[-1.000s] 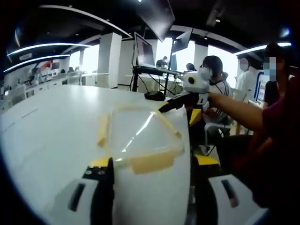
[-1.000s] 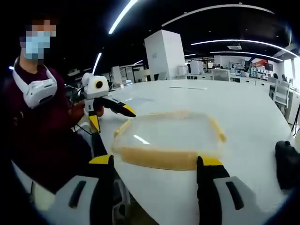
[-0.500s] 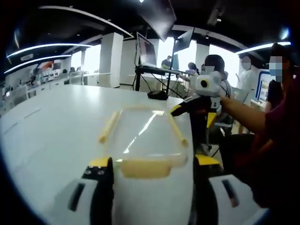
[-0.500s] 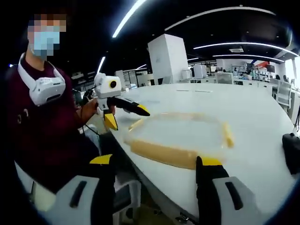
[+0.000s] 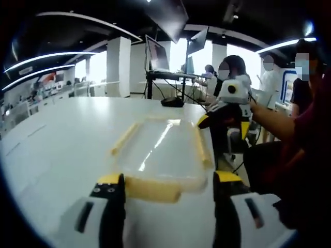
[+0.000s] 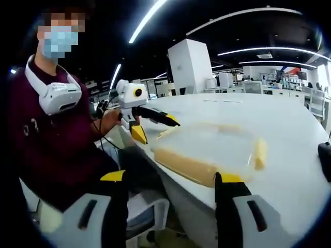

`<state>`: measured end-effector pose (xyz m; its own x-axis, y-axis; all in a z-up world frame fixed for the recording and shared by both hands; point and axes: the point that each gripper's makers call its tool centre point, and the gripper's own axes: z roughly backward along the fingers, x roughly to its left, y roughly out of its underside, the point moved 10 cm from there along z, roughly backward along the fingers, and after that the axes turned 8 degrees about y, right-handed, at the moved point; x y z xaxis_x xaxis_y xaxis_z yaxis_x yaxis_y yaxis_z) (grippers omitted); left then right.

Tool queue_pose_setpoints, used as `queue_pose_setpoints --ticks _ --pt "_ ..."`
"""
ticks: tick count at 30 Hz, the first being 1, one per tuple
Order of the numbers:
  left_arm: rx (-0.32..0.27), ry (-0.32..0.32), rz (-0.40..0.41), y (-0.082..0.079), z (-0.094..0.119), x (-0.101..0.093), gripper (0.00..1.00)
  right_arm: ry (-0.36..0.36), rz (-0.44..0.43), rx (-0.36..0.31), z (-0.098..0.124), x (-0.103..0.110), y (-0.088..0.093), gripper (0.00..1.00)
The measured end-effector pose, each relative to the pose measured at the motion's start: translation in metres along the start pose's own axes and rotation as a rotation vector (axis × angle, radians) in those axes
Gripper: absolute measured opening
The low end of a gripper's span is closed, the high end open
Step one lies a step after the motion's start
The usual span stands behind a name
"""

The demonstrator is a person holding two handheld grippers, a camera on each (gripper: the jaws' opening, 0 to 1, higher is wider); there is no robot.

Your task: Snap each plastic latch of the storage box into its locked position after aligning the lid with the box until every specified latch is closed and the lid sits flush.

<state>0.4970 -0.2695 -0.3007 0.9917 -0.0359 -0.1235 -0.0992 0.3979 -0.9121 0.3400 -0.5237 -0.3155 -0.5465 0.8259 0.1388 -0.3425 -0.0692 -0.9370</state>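
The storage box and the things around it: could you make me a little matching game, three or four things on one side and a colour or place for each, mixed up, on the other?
Things:
1. storage box lid
2. latch nearest the left tool
3. table
4. small dark object

Colour or place:
A. white, broad top
B. clear, see-through
C. pale yellow strip on the box's near edge
D. on the table at the far right of the right gripper view

Pairs: 1-B, 2-C, 3-A, 4-D
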Motion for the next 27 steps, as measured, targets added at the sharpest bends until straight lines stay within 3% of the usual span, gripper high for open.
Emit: queue_pose_setpoints --ticks 13,20,23,27 --pt "0.005 -0.001 -0.013 0.001 0.002 0.003 0.69 -0.037 -0.017 -0.005 0.002 0.011 0.003 0.65" --pt "0.004 0.001 -0.017 0.001 0.005 0.006 0.69 -0.011 -0.003 0.011 0.010 0.011 0.002 0.66" --pt "0.006 -0.005 -0.021 0.003 0.008 0.008 0.69 0.021 0.042 0.018 0.022 0.007 -0.009 0.66" --pt "0.014 -0.007 -0.034 0.004 0.009 0.010 0.69 0.093 0.191 0.055 0.032 -0.010 -0.027 0.65"
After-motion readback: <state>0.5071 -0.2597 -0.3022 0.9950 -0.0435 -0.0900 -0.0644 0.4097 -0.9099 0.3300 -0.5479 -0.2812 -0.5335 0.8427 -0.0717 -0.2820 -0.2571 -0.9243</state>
